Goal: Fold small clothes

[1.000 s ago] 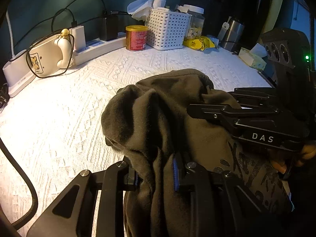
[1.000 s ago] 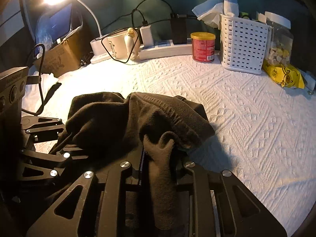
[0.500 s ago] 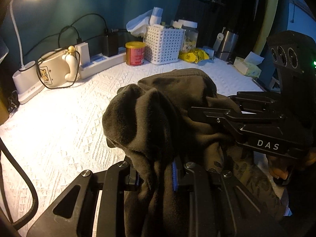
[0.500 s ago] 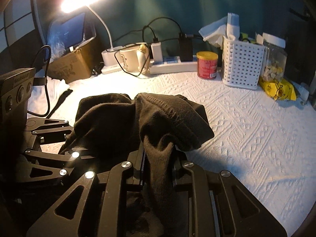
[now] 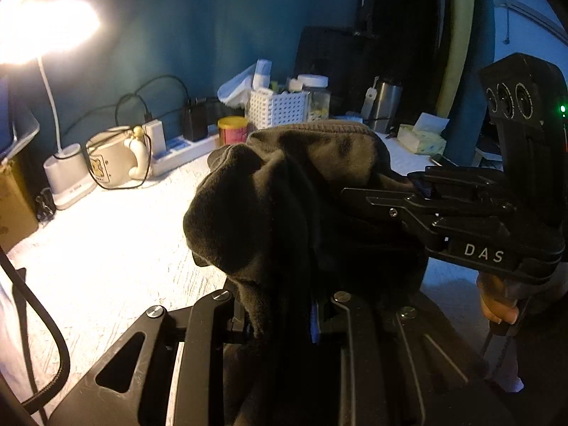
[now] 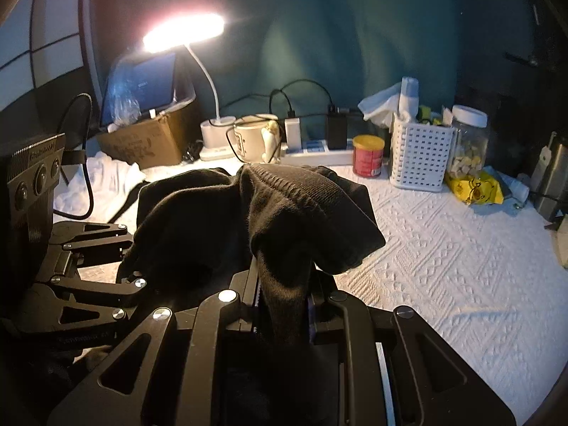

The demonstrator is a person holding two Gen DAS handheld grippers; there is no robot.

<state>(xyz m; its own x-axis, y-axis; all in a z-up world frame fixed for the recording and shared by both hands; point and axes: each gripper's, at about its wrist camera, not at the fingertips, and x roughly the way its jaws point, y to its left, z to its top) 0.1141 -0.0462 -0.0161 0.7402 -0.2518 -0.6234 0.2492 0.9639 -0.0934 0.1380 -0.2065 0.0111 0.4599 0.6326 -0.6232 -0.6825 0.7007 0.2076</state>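
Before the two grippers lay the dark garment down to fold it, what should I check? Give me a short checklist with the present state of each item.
1. Left gripper holds the garment: ok, cloth is pinched between its fingers.
2. Right gripper holds the garment: ok, a bunch of cloth is clamped.
3. Garment spread flat between the grippers: not ok, it is bunched and draped over both.
4. Free space on the white cover in front: ok, bare area to the right.
5. Clutter is away: ok, basket, red can and mug stand at the back wall.
6. Garment fully lifted off the cover: cannot tell, its lower part is hidden.
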